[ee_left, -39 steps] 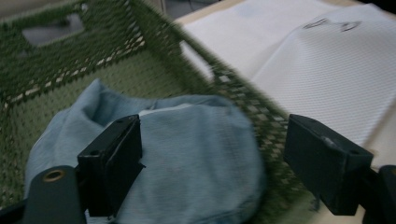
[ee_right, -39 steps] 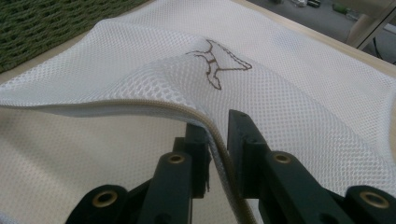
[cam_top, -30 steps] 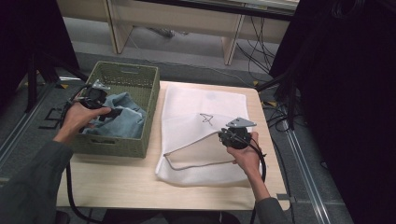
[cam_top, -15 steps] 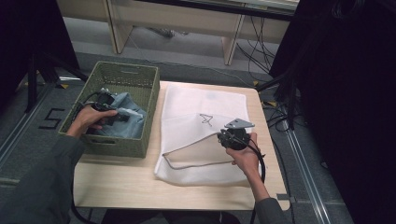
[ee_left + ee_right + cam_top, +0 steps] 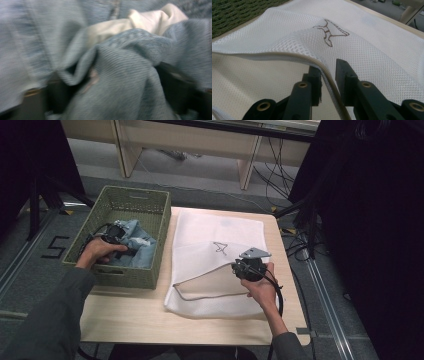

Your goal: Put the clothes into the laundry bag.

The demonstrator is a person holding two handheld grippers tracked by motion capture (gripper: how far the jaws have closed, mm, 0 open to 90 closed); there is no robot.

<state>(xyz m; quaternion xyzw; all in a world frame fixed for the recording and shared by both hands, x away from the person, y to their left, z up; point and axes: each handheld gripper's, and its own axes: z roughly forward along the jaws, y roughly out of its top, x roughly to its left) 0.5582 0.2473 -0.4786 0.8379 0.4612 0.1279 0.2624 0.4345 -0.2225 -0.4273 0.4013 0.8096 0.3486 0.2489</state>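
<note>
Up close, the right gripper has its jaws clamped on the zip edge of the white mesh laundry bag, lifting its mouth open. From above, that bag lies on the tabletop just right of the green basket. The left gripper is sunk into the denim jeans inside the basket; its jaws have just been closing, but whether they grip I cannot tell.

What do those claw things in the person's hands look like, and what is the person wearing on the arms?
Each claw is black. The right claw has two chunky black jaws with brass-coloured rivets, a grey three-cornered plate on top, and a black cable looping behind the wrist. The left claw is a dark, boxy tool with a black cable too. The person wears long grey sleeves.
</note>
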